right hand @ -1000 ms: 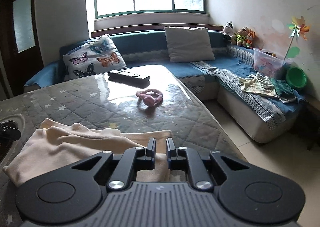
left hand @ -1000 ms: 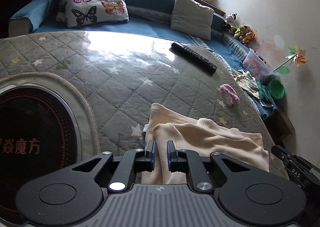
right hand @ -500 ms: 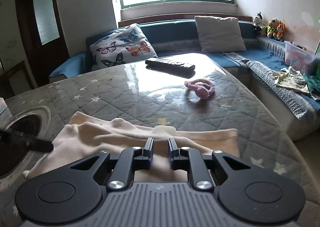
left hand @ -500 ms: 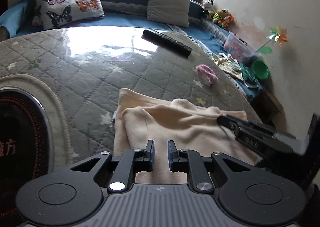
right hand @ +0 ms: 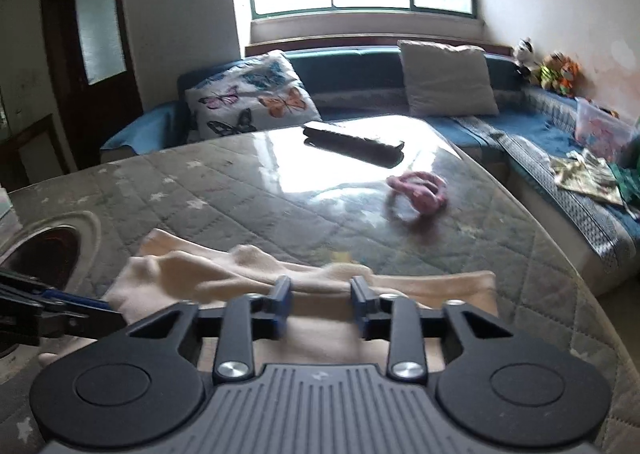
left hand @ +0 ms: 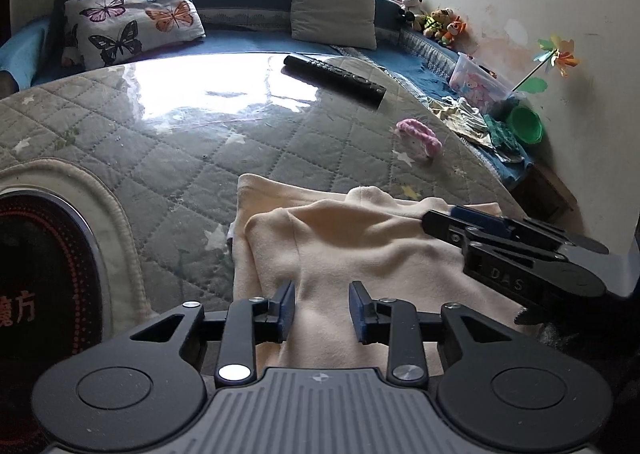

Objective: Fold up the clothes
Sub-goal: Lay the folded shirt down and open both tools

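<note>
A cream garment point(left hand: 352, 250) lies folded over on the quilted grey table cover point(left hand: 224, 142); it also shows in the right wrist view point(right hand: 240, 274). My left gripper point(left hand: 322, 310) is open just above the garment's near edge, with cloth between its fingers but not clamped. My right gripper point(right hand: 320, 304) is open over the garment's near right part. The right gripper also shows in the left wrist view point(left hand: 516, 246), resting low over the garment's right side. The left gripper shows at the left edge of the right wrist view point(right hand: 52, 310).
A black remote point(left hand: 334, 78) and a pink hair tie point(left hand: 418, 134) lie farther back on the table. A round dark inset point(left hand: 40, 294) sits at the left. A blue sofa point(right hand: 500, 126) with a butterfly pillow point(left hand: 128, 14) wraps the far and right sides.
Both grippers were shut and have opened, letting go of the cloth. The garment's top layer has settled on the table. The right gripper has moved in over the garment's right side.
</note>
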### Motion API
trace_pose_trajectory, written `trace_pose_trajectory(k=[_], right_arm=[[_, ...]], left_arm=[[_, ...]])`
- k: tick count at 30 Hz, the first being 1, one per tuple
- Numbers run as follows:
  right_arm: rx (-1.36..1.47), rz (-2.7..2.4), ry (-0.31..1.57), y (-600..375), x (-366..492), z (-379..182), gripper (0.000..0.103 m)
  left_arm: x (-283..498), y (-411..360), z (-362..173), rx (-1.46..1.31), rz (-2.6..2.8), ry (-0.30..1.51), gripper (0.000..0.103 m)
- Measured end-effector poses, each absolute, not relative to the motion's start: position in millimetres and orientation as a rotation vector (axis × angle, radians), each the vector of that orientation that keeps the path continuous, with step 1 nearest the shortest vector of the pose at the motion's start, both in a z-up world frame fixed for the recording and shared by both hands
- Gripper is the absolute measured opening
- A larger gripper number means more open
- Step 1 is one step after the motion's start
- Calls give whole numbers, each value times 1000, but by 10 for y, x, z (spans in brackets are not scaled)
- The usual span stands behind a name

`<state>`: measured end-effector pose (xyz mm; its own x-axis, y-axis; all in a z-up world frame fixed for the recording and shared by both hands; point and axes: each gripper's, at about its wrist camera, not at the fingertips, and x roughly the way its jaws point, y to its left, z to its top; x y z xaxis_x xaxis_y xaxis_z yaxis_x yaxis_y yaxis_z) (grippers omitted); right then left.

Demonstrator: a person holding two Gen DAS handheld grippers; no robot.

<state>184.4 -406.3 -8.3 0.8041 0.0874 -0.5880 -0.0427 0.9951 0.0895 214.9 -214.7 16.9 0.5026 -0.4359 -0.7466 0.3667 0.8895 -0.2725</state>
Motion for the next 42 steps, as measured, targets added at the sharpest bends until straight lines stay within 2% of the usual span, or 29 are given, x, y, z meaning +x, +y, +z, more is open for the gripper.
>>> trace_pose_trajectory(k=[13,20,27,31,34,37,40,42], right_arm=[[38,105,657,-3791,2112,-194,40],[1,132,673,-3645,2187,-186,50],[-4,119,674,-3616,2182,-146,52],[-9,115,659,-3627,2055,-65,66],[-5,111,661,-3641,1961,-38,68],[2,102,661,-3664,1854,-27,80],[8,93,658,-3684,1747,-13,81],[13,88,658,-3696,1678,-3,85]], left_arm=[[2138,-1994,166,-78,-456,930,49],[2126,-1946,134,-75,-443,942,54],[2077,-1898,139,-67,-428,939,69],[1996,-1880,162,-59,-420,929,78],[1919,-1876,181,-46,-420,915,83],[1841,-1880,198,-30,-418,902,89],[1760,-1899,213,-7,-410,887,94],[1701,-1909,223,8,-409,875,98]])
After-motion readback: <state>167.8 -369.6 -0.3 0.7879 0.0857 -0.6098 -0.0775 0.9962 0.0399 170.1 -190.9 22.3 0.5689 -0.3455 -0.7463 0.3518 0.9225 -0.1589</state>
